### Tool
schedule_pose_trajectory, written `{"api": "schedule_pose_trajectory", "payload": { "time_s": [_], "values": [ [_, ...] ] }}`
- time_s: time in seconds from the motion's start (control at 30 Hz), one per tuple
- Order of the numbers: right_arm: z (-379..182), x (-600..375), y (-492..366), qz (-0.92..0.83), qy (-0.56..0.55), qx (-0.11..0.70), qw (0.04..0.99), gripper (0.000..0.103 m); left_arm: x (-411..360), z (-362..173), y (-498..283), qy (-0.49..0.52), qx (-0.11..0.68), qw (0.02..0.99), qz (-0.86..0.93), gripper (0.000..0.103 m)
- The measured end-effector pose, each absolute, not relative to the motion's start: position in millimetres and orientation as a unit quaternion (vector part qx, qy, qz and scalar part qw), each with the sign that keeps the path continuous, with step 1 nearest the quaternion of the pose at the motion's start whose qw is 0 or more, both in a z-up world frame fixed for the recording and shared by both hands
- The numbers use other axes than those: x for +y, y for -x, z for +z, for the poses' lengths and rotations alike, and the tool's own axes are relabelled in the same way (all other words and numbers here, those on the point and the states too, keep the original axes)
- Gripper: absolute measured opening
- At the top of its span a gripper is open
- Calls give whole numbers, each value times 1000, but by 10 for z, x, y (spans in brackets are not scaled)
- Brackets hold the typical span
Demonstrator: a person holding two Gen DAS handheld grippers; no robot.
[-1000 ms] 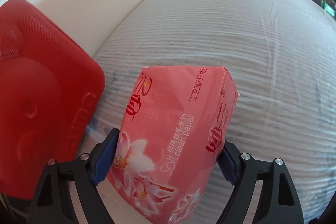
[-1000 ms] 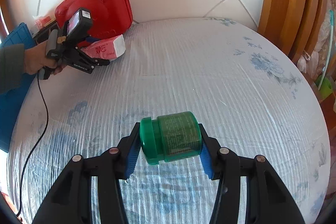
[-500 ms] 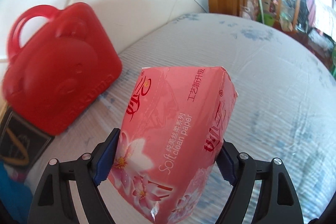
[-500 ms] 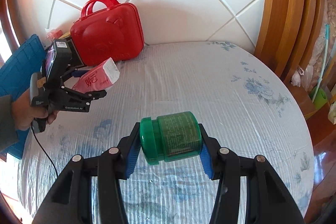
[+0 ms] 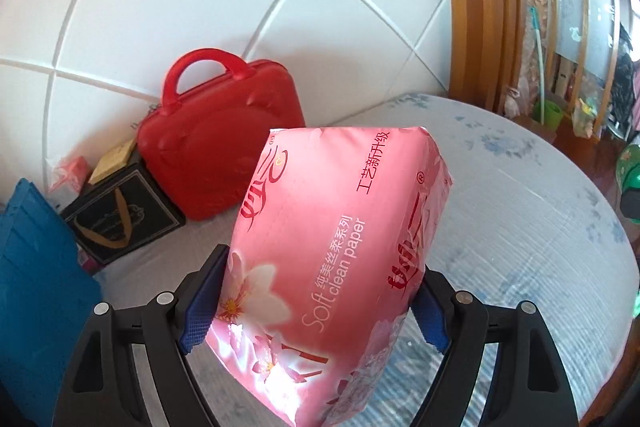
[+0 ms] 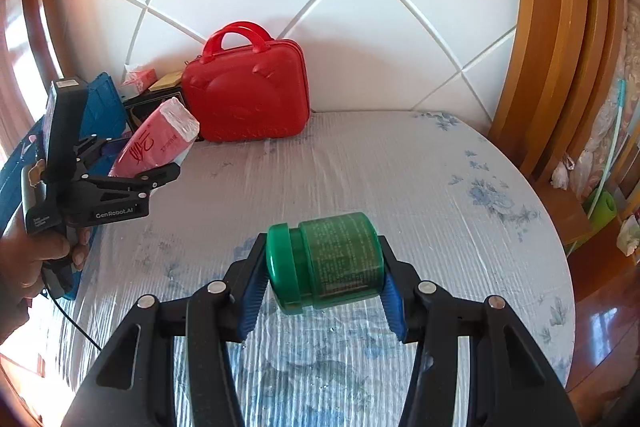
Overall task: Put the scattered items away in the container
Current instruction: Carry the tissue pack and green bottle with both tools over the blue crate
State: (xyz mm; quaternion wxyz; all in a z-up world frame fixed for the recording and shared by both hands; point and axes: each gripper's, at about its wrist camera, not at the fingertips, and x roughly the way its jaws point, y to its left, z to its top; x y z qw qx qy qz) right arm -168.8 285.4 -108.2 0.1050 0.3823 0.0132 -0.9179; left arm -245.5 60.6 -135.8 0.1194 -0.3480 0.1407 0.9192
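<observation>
Carrying stage: both grippers loaded, nothing in the container yet.

Left gripper (image 5: 316, 311) has its jaws spread wide around a pink tissue pack (image 5: 336, 251), right gripper (image 6: 320, 291) is clamped narrow on a green jar (image 6: 324, 259) lying sideways, both up off the surface (image 6: 400, 163). My guess is the blue crate (image 5: 36, 267) at the left edge is the container, so next both loads swing over there and drop in. Surface wears a floral plastic-covered cloth; red case (image 6: 248, 95) leans on the white quilted wall at the back edge, wood trim to the right.

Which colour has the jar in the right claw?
Green, lid and body; the jar shows best in the right wrist view.
</observation>
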Motion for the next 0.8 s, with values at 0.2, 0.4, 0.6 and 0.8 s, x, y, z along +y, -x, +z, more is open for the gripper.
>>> {"api": "schedule_pose_trajectory", "payload": {
  "time_s": [0.2, 0.4, 0.6, 0.8],
  "values": [
    [-741, 2551, 1622, -923, -360, 34, 129, 49, 275, -1087, 2229, 339, 121, 93, 928, 82],
    [-455, 2138, 1606, -928, -337, 55, 152, 49, -193, -811, 2005, 328, 97, 62, 938, 82],
    [-242, 1543, 1510, -930, -324, 63, 163, 49, -754, -525, 1830, 312, 81, 47, 945, 82],
    [-5, 763, 1377, -930, -313, 78, 177, 49, -1422, -230, 1634, 299, 64, 40, 951, 82]
  ]
}}
